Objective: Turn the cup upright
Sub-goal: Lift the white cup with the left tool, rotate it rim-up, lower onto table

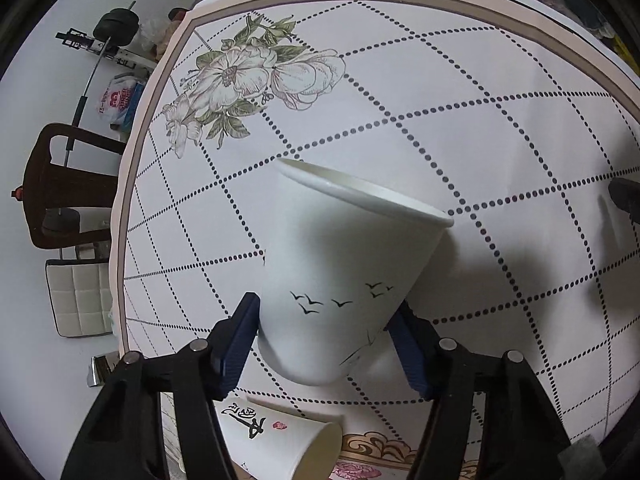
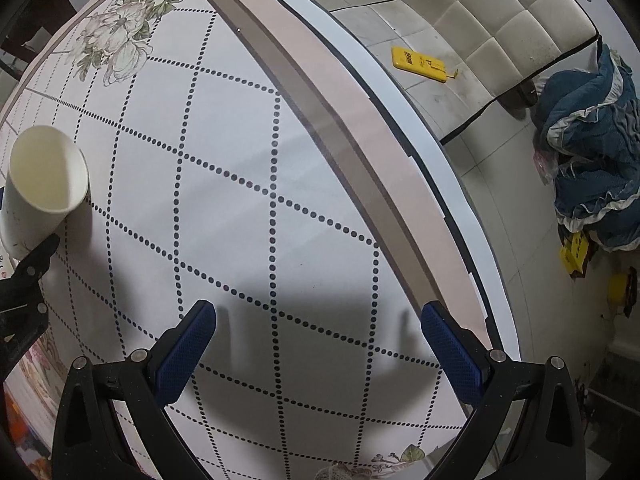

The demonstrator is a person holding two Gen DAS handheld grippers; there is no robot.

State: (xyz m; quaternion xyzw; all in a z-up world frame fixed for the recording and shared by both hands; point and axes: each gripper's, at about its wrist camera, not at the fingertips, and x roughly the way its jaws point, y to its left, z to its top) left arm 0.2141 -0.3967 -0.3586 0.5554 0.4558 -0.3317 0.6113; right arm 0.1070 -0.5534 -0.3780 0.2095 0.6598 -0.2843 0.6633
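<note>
A white paper cup (image 1: 344, 264) with small black birds printed on it is held in my left gripper (image 1: 328, 320). The blue pads press on its lower body from both sides. The cup is lifted above the table and tilted, its open rim pointing up and away. The same cup shows at the far left of the right wrist view (image 2: 44, 184), open mouth towards the camera. My right gripper (image 2: 316, 324) is open and empty above the tablecloth. A second paper cup (image 1: 280, 440) with black calligraphy lies on its side below the left gripper.
The round table (image 1: 460, 92) has a white cloth with dotted grid lines and flower prints. A dark wooden chair (image 1: 68, 188) and a cushioned seat (image 1: 76, 296) stand to its left. A padded chair (image 2: 500, 20), yellow items and blue cloth (image 2: 588, 148) lie on the floor at right.
</note>
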